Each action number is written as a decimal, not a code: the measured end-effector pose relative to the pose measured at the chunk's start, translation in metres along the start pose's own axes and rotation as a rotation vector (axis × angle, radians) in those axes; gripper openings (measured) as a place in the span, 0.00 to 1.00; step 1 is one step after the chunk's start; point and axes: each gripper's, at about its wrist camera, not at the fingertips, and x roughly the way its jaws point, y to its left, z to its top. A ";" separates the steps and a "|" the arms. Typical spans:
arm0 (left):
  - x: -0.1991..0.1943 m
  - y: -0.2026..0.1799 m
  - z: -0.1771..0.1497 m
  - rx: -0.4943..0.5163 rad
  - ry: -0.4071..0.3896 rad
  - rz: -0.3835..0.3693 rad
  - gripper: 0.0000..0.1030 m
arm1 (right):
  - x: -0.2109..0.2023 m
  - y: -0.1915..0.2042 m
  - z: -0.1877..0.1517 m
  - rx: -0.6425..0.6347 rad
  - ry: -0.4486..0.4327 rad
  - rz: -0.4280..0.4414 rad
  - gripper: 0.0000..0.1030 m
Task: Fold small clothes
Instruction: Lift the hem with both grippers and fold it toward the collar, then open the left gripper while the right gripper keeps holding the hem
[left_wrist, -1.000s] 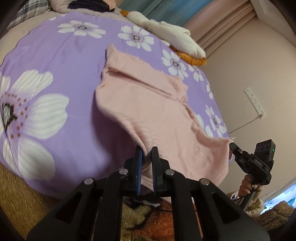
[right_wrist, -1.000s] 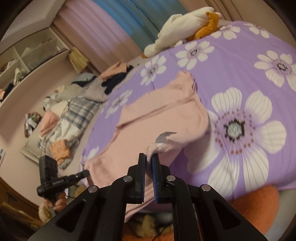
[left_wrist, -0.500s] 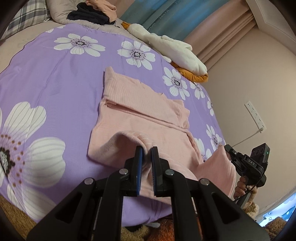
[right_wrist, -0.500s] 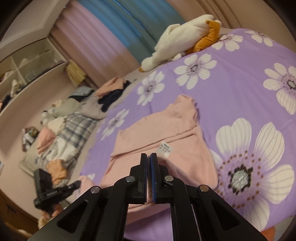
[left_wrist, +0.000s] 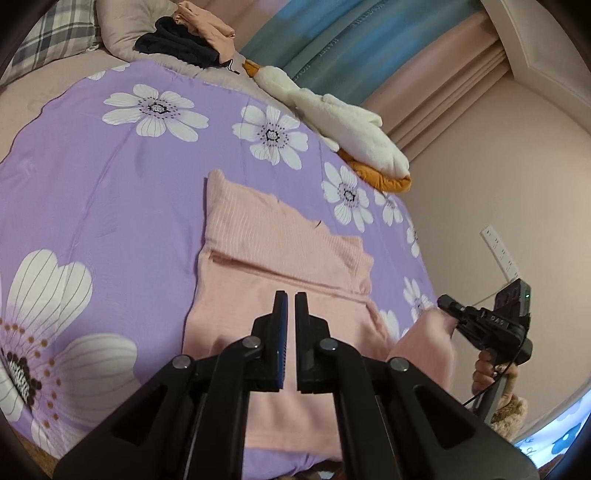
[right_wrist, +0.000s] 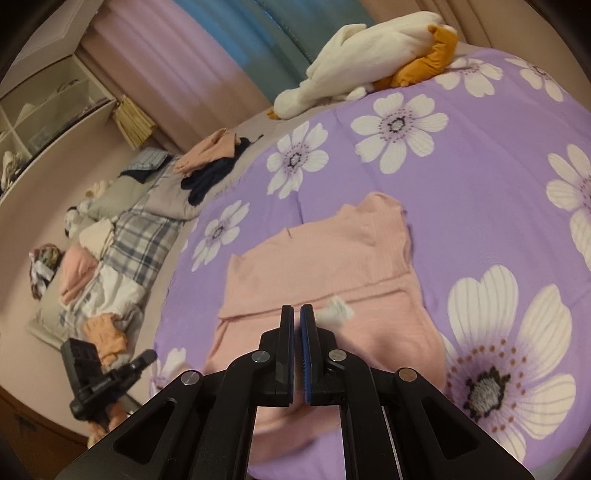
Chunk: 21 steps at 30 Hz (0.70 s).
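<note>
A pink ribbed top (left_wrist: 280, 251) lies on the purple flowered bedspread (left_wrist: 110, 192), its sleeves folded across. It also shows in the right wrist view (right_wrist: 332, 254), with a white label (right_wrist: 338, 308) showing. My left gripper (left_wrist: 290, 299) is shut on the top's hem and holds it over the body. My right gripper (right_wrist: 296, 312) is shut on the hem at the other side. In the left wrist view the right gripper (left_wrist: 448, 304) pinches pink cloth. The left gripper (right_wrist: 146, 356) shows in the right wrist view at lower left.
A white and orange plush goose (left_wrist: 351, 125) lies at the bed's far edge. A dark and peach clothes pile (left_wrist: 192, 33) sits on a pillow. More clothes and a plaid blanket (right_wrist: 136, 236) lie to the left. A wall socket (left_wrist: 500, 254) is at right.
Both grippers have lifted the hem from the near bed edge and carried it away over the top, so the lower half now lies doubled over the body.
</note>
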 end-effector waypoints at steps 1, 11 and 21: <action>0.003 0.002 0.002 -0.005 0.002 0.010 0.00 | 0.004 0.000 0.002 0.002 0.000 0.002 0.04; 0.020 0.023 -0.002 -0.014 0.056 0.122 0.01 | 0.056 -0.027 0.001 0.023 0.022 -0.099 0.04; 0.011 0.050 -0.054 -0.036 0.180 0.248 0.41 | 0.074 -0.024 -0.022 -0.102 0.159 -0.098 0.04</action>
